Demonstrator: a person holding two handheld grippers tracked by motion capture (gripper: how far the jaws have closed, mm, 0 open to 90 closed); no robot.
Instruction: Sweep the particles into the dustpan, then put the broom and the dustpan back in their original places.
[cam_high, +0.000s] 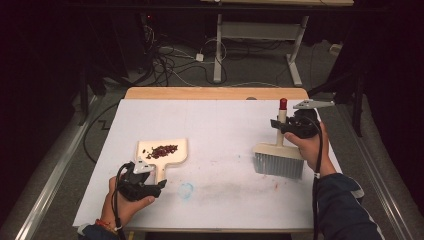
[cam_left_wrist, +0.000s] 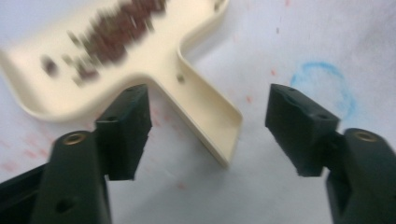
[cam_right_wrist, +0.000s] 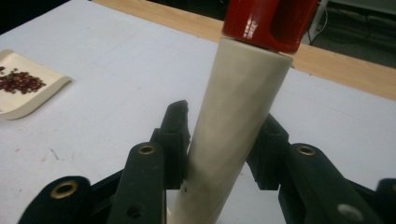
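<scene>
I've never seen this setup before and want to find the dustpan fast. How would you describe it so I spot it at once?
Start at the white table and look at its near left part, just ahead of the left gripper. There lies a flat cream dustpan, its short handle pointing toward that gripper's open jaws. Unlike the brush on the right, it carries a small heap of dark red bits.

White-topped table (cam_high: 210, 125) w/ dustpan (cam_high: 162, 152), brush (cam_high: 278, 159)

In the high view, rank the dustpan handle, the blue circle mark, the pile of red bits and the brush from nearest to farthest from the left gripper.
1. Dustpan handle, just beyond the left gripper.
2. Blue circle mark, on its right.
3. Pile of red bits, farther up in the pan.
4. Brush, across the table, held by the right gripper.
</scene>
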